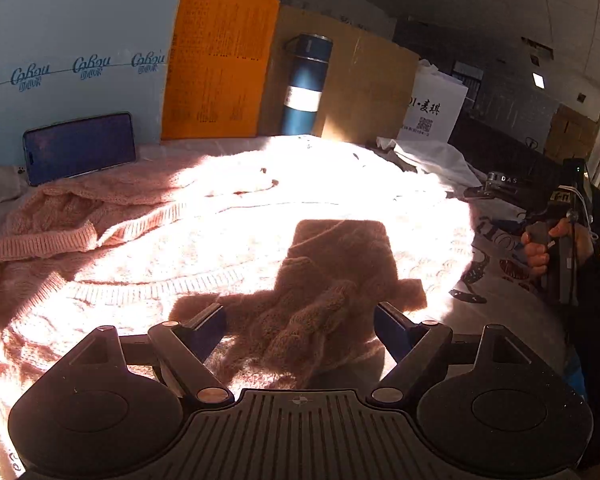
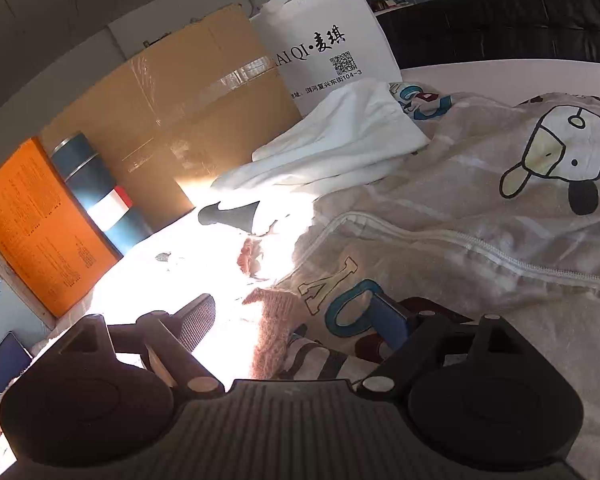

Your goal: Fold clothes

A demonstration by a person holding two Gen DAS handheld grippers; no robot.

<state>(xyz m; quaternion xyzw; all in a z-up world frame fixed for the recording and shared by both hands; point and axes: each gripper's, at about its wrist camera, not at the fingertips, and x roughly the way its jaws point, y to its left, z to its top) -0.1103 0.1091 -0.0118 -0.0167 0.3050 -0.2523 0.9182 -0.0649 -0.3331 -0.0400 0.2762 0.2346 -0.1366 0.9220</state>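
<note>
A pink cable-knit sweater (image 1: 148, 240) lies spread on the table, partly washed out by bright sunlight. My left gripper (image 1: 300, 322) hovers open just above its near part, and nothing sits between the fingers. The right gripper (image 2: 296, 320) is open too, low over the spot where the pink sweater's edge (image 2: 270, 320) meets a beige cartoon-print zip garment (image 2: 480, 220). In the left wrist view a hand (image 1: 540, 248) holds the right gripper at the far right.
A phone (image 1: 78, 148) leans at the back left against a light blue board (image 1: 72, 40). An orange board (image 1: 216, 64), a blue flask (image 1: 304, 84), a cardboard box (image 2: 172, 120) and a white bag (image 2: 328, 40) line the back. White cloth (image 2: 340, 140) lies beside the beige garment.
</note>
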